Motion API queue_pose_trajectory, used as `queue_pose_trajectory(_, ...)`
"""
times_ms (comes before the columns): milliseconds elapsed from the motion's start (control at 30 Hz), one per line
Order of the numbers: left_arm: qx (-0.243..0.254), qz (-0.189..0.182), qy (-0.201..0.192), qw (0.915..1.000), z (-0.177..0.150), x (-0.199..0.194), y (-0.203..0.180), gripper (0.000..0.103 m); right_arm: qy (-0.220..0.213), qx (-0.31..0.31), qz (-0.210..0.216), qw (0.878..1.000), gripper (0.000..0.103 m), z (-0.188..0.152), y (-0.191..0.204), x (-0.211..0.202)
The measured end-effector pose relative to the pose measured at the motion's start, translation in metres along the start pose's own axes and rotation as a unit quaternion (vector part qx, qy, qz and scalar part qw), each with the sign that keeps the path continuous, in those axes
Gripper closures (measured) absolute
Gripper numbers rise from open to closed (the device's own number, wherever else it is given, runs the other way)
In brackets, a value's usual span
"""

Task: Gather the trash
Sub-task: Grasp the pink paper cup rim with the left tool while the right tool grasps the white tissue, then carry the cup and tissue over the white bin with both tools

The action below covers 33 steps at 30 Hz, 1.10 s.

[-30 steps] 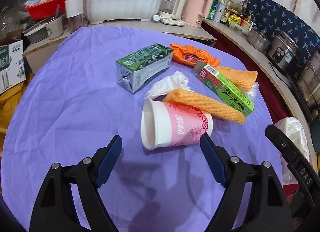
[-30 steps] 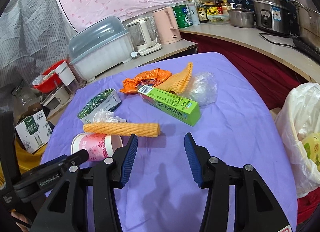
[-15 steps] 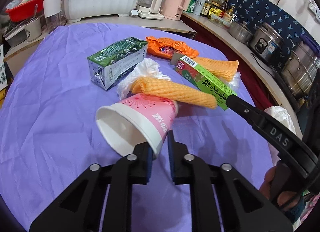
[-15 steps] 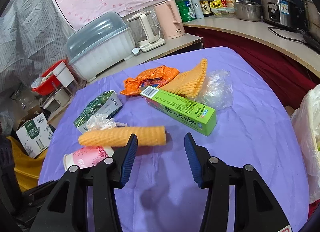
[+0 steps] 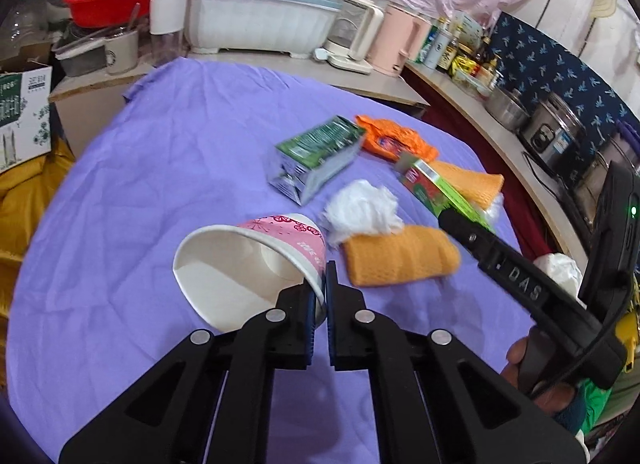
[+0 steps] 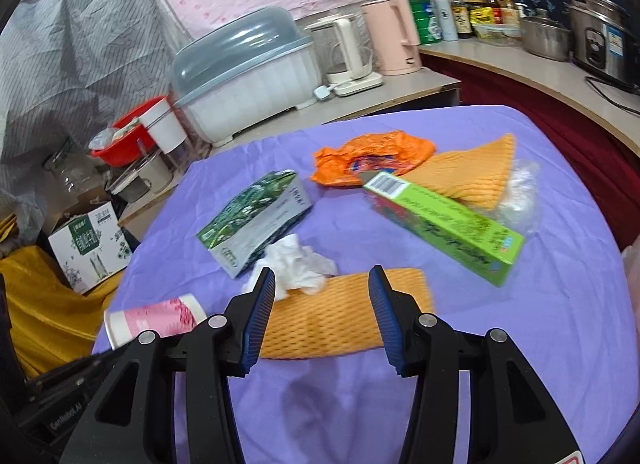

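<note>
Trash crowded your table's (image 5: 168, 167) right half: two foam nets, two cartons, one tissue (image 6: 298, 266), one orange wrapper (image 6: 372, 155). Your left claw (image 5: 319, 300) pinched the cup's (image 5: 248, 264) rim, lifted; your right (image 6: 322, 314) gaped wide over a net (image 6: 336, 316).

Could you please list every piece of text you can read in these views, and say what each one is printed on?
"DAS": right hand-held gripper.
"GenRobot.AI": left hand-held gripper.
Pink paper cup, green carton, long green box, cardboard box: printing too blurred to read.
</note>
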State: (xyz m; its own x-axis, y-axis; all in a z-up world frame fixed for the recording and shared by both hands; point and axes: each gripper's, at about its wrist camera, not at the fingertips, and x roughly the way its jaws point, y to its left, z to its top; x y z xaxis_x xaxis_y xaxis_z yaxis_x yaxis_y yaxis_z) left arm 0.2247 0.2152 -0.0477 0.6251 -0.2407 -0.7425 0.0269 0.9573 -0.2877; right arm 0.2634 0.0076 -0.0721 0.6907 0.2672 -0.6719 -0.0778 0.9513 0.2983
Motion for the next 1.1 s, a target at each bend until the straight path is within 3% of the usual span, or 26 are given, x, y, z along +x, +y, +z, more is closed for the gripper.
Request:
queue_pose_trajectory(333,-0.015,0.01,-0.014,0.9997,0.028,0.011,0.021,0.099,0.038,-0.027,0.006,0.999,0.055,-0.003,0.033,0.055)
queue_pose_trajectory(367,-0.017,0.01,-0.013,0.9997,0.03,0.012,0.022,0.099,0.042,-0.026,0.006,0.999,0.059,-0.003,0.033,0.059)
queue_pose_trajectory(467,-0.02,0.011,-0.012,0.9997,0.032,0.015,0.023,0.099,0.053,-0.027,0.008,0.998,0.092,-0.008,0.032,0.066)
queue_pose_trajectory(500,-0.021,0.011,-0.012,0.9996,0.032,0.015,0.023,0.099,0.054,-0.027,0.009,0.998,0.094,-0.008,0.031,0.066)
queue_pose_trajectory(767,-0.009,0.005,-0.016,0.9998,0.028,0.006,0.007,0.099,0.019,-0.007,0.021,1.0,0.098,0.001,0.017,0.028)
queue_pose_trajectory(1100,0.042,-0.026,-0.039,0.9981,0.018,-0.03,-0.068,0.099,-0.049,0.014,0.007,0.999,0.098,0.014,-0.023,-0.058)
